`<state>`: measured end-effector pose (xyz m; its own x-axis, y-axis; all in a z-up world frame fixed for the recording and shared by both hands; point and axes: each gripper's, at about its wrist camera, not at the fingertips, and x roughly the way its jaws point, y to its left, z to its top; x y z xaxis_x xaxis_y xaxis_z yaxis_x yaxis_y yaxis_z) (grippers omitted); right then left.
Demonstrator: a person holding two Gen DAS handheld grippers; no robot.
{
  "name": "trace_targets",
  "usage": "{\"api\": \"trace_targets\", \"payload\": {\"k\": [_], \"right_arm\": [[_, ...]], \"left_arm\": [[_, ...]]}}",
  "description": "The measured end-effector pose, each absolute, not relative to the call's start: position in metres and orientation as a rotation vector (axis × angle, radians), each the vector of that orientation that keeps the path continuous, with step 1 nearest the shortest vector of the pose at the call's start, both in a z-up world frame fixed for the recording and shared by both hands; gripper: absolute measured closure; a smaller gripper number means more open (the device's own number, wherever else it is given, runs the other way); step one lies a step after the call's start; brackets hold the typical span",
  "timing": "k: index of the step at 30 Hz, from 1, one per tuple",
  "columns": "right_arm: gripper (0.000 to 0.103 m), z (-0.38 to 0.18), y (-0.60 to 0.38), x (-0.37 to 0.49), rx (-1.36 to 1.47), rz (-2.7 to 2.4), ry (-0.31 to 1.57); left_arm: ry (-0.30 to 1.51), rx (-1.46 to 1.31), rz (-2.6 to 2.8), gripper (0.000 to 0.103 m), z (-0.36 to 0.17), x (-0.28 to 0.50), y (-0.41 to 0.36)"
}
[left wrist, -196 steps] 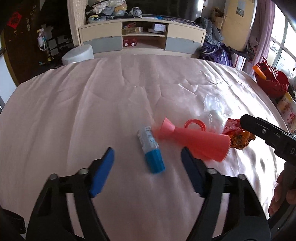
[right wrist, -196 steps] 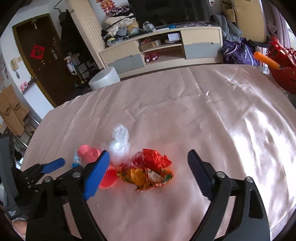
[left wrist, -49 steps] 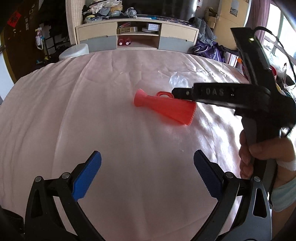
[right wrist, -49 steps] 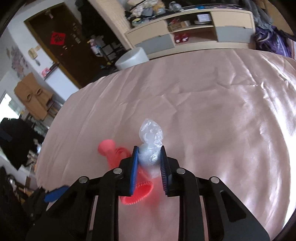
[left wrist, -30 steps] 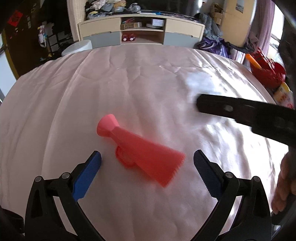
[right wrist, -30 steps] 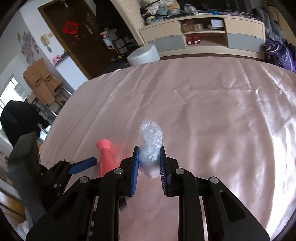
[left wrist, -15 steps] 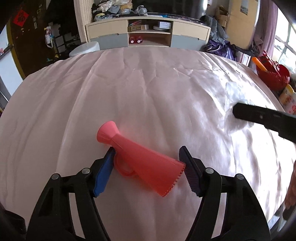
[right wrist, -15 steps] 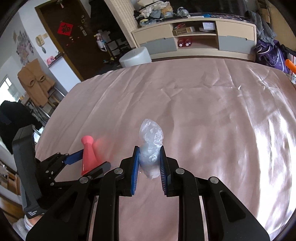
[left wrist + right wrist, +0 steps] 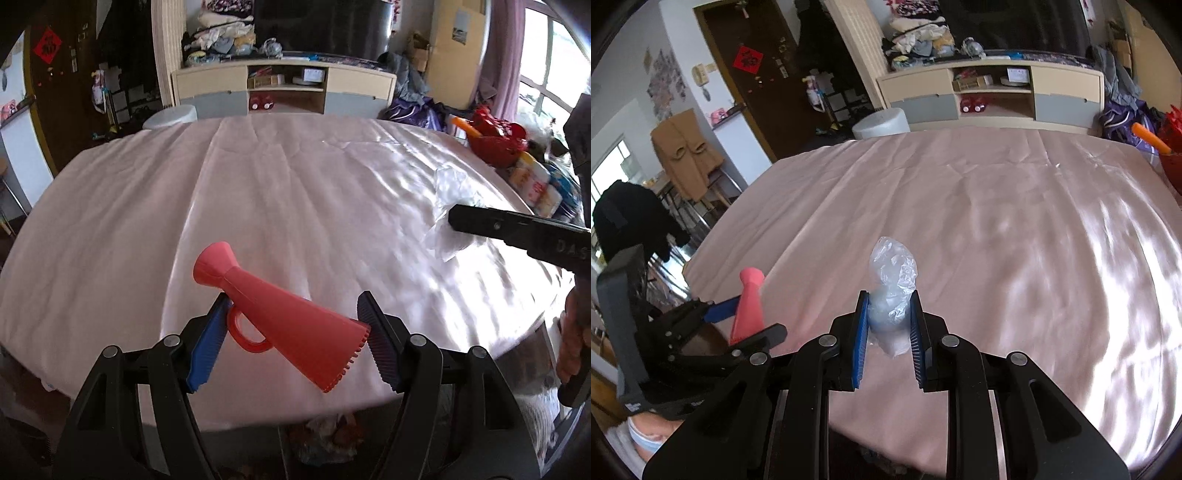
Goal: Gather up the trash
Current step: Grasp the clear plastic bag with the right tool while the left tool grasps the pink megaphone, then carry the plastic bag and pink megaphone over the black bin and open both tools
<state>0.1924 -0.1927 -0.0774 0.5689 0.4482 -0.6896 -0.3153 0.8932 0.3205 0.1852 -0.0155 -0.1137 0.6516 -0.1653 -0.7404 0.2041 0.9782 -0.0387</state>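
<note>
Left wrist view: the left gripper holds a red toy horn over the near edge of the desk.

Its blue fingers are closed on the horn, the narrow mouthpiece pointing away and left, the wide end against the right finger. In the right wrist view, the right gripper has its fingers clenched on a crumpled clear plastic bag, lifted above the pink cloth near the same edge. Some wrappers lie lower, beyond the near edge, but it is blurred.
</note>
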Motion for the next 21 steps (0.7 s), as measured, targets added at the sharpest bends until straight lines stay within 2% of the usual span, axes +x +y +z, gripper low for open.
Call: {"api": "trace_targets", "payload": {"k": [8,21], "right_arm": [[0.081,-0.083,-0.185,0.127,0.157,0.456,0.846],[0.081,-0.154,-0.179,0.067,0.192,0.373,0.927]], "left_arm": [[0.833,0.061,-0.244,0.036,-0.116,0.113,-0.014],[1.004,0.045,-0.340,0.036,-0.208,0.054,-0.023]]}}
